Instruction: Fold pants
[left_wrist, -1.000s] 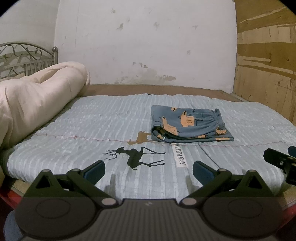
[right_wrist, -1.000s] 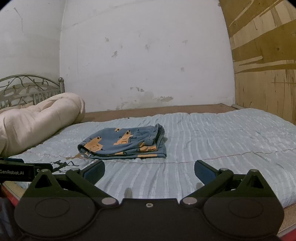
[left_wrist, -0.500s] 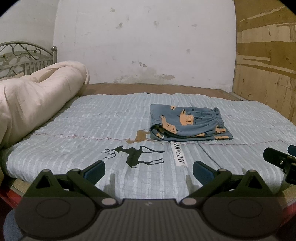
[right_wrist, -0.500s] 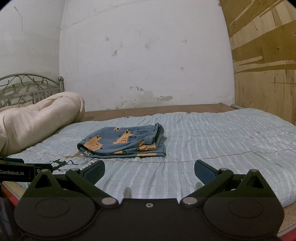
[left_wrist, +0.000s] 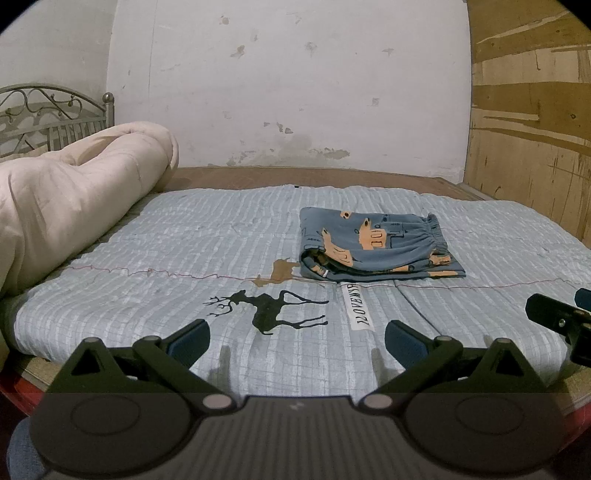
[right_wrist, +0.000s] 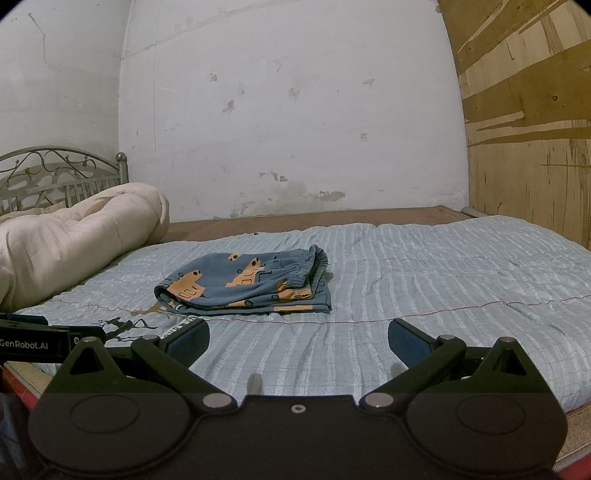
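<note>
The blue pants (left_wrist: 373, 245) with orange prints lie folded in a compact stack on the pale blue bedsheet (left_wrist: 207, 236), right of middle in the left wrist view. In the right wrist view the same pants (right_wrist: 251, 284) sit left of centre. My left gripper (left_wrist: 297, 338) hangs open near the bed's front edge, well short of the pants, with nothing between its fingers. My right gripper (right_wrist: 299, 338) is open too, empty, and also apart from the pants. A part of the right gripper shows at the right edge of the left wrist view.
A rolled cream duvet (left_wrist: 74, 206) lies along the left side of the bed before a metal headboard (left_wrist: 55, 114). A white wall stands behind and a wooden panel (left_wrist: 535, 129) on the right. The sheet carries a black deer print (left_wrist: 269, 306).
Both grippers have drawn back slightly from the bed; the pants look a little farther off. The pants themselves have not moved and both grippers stay open.
</note>
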